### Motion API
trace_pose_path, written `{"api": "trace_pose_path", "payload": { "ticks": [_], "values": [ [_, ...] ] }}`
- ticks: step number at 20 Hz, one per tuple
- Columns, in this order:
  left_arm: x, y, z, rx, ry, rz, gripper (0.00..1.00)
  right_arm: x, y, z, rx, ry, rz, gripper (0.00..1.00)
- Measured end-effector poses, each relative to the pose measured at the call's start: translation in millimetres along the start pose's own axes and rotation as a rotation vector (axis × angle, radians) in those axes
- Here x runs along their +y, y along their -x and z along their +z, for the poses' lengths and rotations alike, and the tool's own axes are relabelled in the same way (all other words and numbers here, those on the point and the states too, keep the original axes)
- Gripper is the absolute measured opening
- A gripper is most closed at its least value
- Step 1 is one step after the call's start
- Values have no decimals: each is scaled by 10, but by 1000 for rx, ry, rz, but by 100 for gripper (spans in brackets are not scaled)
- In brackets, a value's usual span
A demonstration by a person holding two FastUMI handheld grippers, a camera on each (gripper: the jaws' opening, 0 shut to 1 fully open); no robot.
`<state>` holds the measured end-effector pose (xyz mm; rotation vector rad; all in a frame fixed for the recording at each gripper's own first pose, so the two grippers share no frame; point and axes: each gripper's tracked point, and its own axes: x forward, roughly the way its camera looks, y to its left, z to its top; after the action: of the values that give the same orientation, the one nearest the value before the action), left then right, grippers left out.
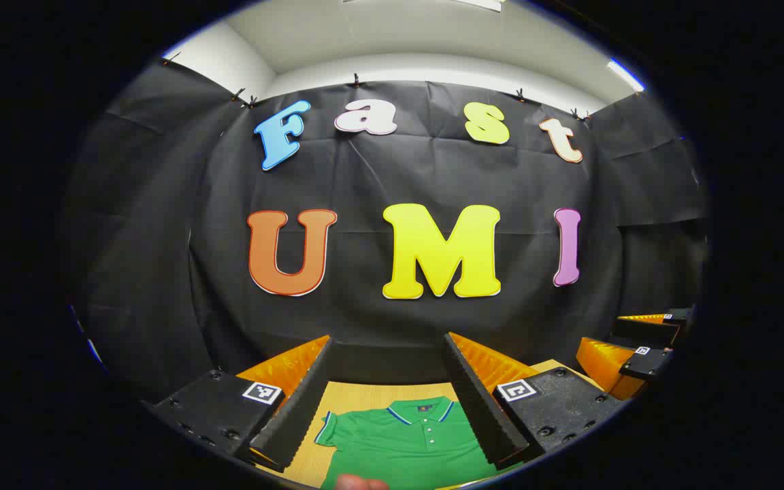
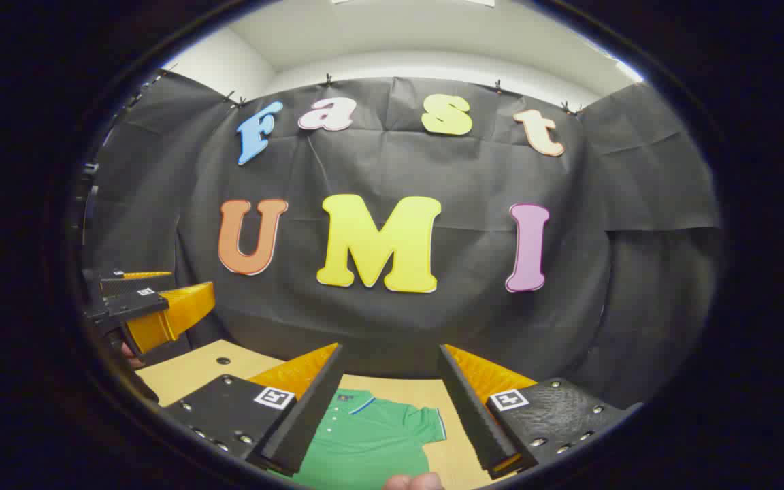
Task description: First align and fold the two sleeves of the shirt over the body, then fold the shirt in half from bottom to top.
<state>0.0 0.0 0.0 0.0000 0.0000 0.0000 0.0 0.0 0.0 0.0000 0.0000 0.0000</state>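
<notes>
Grippers, left [image 1: 388, 401] and right [image 2: 392, 401], hang open above the shirt [image 1: 409, 442], which lies flat on the desk [image 2: 194, 374]; sleeves unfolded, nothing folded yet.

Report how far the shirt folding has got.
Nothing folded yet: the green shirt lies flat on the table, sleeves spread. Both grippers, left gripper and right gripper, hover above it, open and holding nothing. Both sleeve folds and the bottom-to-top fold remain.
</notes>
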Motion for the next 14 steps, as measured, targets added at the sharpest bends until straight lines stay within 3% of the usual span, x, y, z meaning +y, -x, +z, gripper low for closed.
{"api": "trace_pose_path", "payload": {
  "ticks": [13,14],
  "values": [
    [188,-98,-145,26,23,31,99,40,-153,-196,65,4,11,89],
    [193,-105,-142,24,22,31,96,38,-173,-217,73,2,12,88]
  ]
}}
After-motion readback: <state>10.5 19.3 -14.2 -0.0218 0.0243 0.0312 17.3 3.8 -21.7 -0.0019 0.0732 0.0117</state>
